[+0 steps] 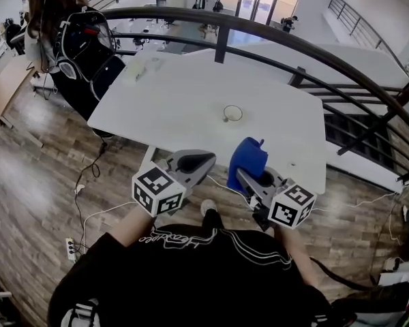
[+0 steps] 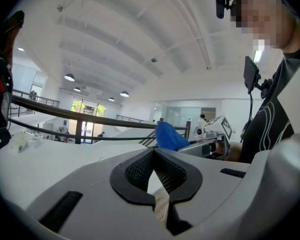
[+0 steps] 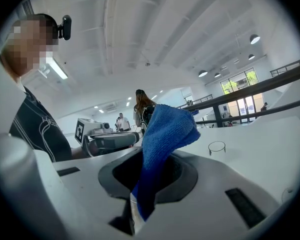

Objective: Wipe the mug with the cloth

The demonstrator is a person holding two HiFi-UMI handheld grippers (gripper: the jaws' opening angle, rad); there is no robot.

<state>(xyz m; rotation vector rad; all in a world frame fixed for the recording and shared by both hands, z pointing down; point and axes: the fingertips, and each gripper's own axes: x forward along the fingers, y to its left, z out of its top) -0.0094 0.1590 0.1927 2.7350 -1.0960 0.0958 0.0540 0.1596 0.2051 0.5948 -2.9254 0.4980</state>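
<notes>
Right gripper first: jaws clamped tight on the blue cloth, which stands up out of the grip in a bunched fold. In the right gripper view the cloth fills the slot and hides the jaw tips of that gripper completely.

Left gripper sits just beside it at 9 o'clock. Its own view shows the left gripper with pads drawn together at the tips and nothing held between them.

Both are held off the near edge of the white table, not touching it. The mug is out at 12 o'clock, alone near the middle of the tabletop and well apart from both grippers. It is clear, so only its rim and a faint outline can be made out, and the right gripper view gives little more than a thin ring for the mug. A pale object at the far left corner is too small to identify.

Beyond the table curves a dark railing. At 10 o'clock stands a person, cut off by the frame edge. Underfoot is a wooden floor, with a power strip and trailing cables at 8 o'clock.
</notes>
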